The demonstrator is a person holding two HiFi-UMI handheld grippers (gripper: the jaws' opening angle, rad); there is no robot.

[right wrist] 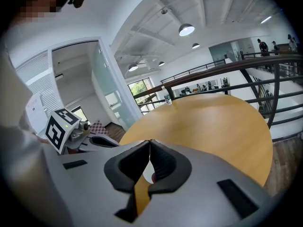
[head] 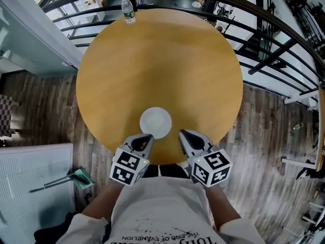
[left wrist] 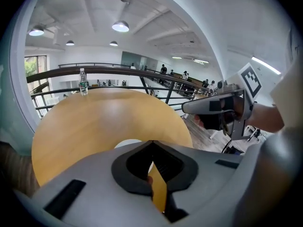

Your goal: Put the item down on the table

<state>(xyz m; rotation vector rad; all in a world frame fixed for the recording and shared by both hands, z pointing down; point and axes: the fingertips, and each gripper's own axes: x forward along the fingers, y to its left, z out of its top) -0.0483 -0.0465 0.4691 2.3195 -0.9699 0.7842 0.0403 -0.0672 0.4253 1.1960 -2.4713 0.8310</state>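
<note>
Left tongs: mine, grey body with black pads, jaws clenched tip to tip, nothing between them; held above the near edge of the table, tip over the near left rim of the plate, whether touching it I cannot tell. Right tongs: same make, jaws likewise pressed together and empty; tip just right of the plate, above the table's near edge. Marker cubes, one on each: left, right, both close to my white shirt. White round plate: the task's item, lying flat on the table near its near edge, between the two tong tips, gripped by neither. Round wooden table: light brown top, bare but for the plate and one bottle. Water bottle: clear, upright, at the far edge of the table, well apart from the plate. Dark metal railing: curves round behind the table's far side. Floor: dark wood planks, around the table.
</note>
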